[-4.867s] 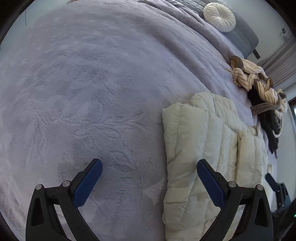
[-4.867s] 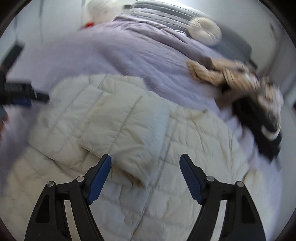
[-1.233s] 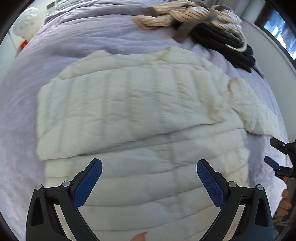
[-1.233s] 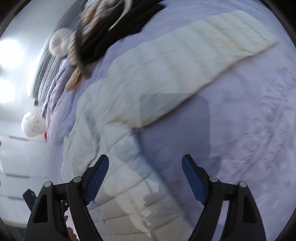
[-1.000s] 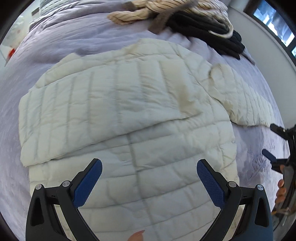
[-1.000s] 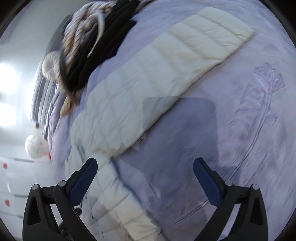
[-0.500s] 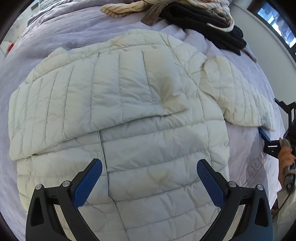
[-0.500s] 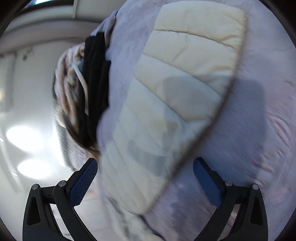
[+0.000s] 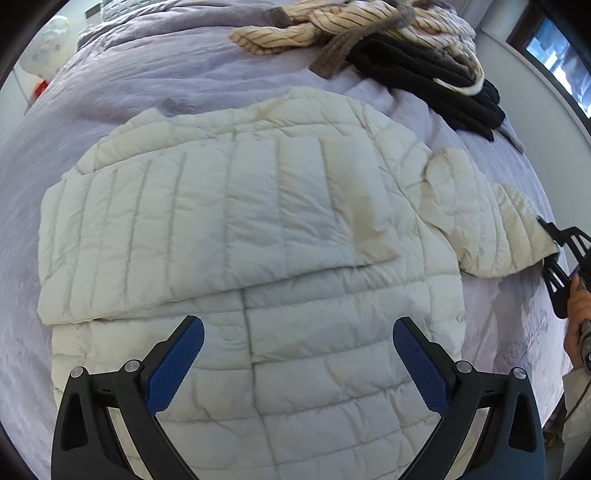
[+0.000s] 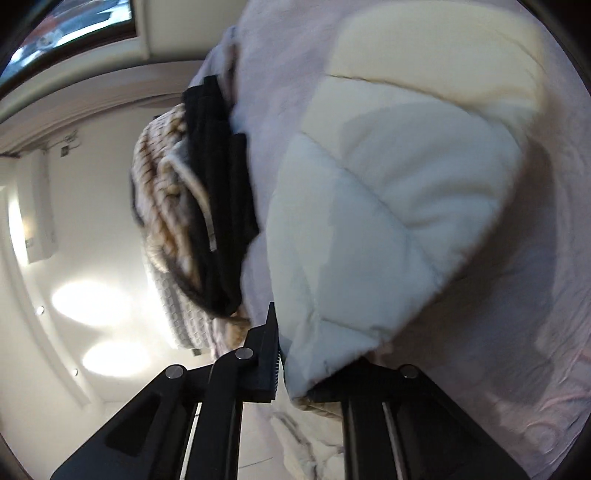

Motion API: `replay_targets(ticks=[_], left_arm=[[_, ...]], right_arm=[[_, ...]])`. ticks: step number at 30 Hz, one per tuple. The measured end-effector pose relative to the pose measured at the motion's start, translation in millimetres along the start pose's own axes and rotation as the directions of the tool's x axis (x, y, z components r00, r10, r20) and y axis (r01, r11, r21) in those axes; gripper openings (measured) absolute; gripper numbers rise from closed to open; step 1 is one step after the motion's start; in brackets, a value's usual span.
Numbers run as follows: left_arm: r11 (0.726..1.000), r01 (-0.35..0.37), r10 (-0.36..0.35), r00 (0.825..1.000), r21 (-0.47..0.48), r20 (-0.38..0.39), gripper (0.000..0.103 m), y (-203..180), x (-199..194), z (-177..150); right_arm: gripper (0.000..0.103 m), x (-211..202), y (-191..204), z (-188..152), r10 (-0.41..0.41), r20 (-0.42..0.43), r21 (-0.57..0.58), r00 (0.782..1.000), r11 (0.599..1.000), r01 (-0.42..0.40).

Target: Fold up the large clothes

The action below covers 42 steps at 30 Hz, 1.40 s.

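A cream quilted puffer jacket (image 9: 240, 221) lies flat on the lavender bedspread (image 9: 147, 81), with one sleeve folded across its chest. Its other sleeve (image 9: 491, 229) stretches out to the right. My left gripper (image 9: 295, 350) hovers open over the jacket's lower body, with nothing between its blue pads. My right gripper (image 10: 306, 373) is rolled on its side at that sleeve's end (image 10: 388, 221). Its jaws are closing and the cuff is pinched between them. In the left wrist view the right gripper (image 9: 557, 254) shows at the cuff, with a hand (image 9: 576, 314) behind it.
A heap of striped beige clothes (image 9: 369, 22) and black clothes (image 9: 436, 85) lies at the bed's far side, close to the spread sleeve. A white plush toy (image 9: 44, 55) sits far left. The bed's edge runs just right of the cuff, under a window (image 9: 554, 62).
My right gripper rolled, moved in along the sleeve and went from wide open to closed on the cuff. The left gripper stayed open over the jacket, barely shifting.
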<state>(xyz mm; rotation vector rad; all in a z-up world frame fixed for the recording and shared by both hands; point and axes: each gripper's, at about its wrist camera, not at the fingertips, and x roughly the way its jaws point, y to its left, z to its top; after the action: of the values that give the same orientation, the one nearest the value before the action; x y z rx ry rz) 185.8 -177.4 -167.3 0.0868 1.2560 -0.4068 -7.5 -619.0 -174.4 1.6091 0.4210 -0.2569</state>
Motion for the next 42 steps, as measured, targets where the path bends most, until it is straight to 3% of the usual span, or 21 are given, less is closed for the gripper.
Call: replay_targets(ticks=[6,11,15,19,21,25,28,31,35,42], left_arm=[[0.999,-0.002,0.004,0.999,-0.053,0.036,0.102,26,-11,3],[0.995,-0.022,0.029,0.997,-0.101,0.071,0.102,58,-21,8],[0.988,-0.030,0.045,0.994,-0.150,0.095,0.103,89,-31,10],[0.979,-0.055,0.079,0.990,-0.196,0.119,0.103,121,-37,11],[0.974,-0.061,0.090,0.988,-0.219,0.125,0.103,135,-39,10],[0.963,-0.084,0.121,0.983,-0.257,0.135,0.102,162,-39,8],[0.958,-0.087,0.129,0.982,-0.274,0.138,0.102,177,-37,6],[0.955,-0.083,0.125,0.983,-0.283,0.132,0.102,187,-34,2],[0.954,-0.071,0.112,0.986,-0.292,0.126,0.102,195,-30,-3],[0.951,-0.049,0.095,0.986,-0.306,0.137,0.102,202,-29,-3]], right_arm=[[0.011,7,55,-28,0.065,-0.064,-0.132,0.996,0.989,-0.073],[0.011,33,120,-76,0.027,-0.150,-0.364,0.988,0.928,-0.081],[0.011,66,171,-131,-0.072,-0.202,-0.593,0.977,0.803,-0.063],[0.011,108,199,-200,-0.213,-0.227,-0.778,0.950,0.627,-0.045],[0.011,129,197,-239,-0.294,-0.227,-0.845,0.928,0.533,-0.038],[0.011,168,178,-297,-0.420,-0.196,-0.923,0.886,0.384,-0.022],[0.011,198,150,-335,-0.528,-0.134,-0.965,0.839,0.262,0.011],[0.011,213,127,-353,-0.589,-0.097,-0.976,0.802,0.213,0.038],[0.011,218,107,-360,-0.625,-0.043,-0.983,0.779,0.166,0.079],[0.013,217,104,-380,-0.651,0.089,-0.994,0.754,-0.011,0.108]])
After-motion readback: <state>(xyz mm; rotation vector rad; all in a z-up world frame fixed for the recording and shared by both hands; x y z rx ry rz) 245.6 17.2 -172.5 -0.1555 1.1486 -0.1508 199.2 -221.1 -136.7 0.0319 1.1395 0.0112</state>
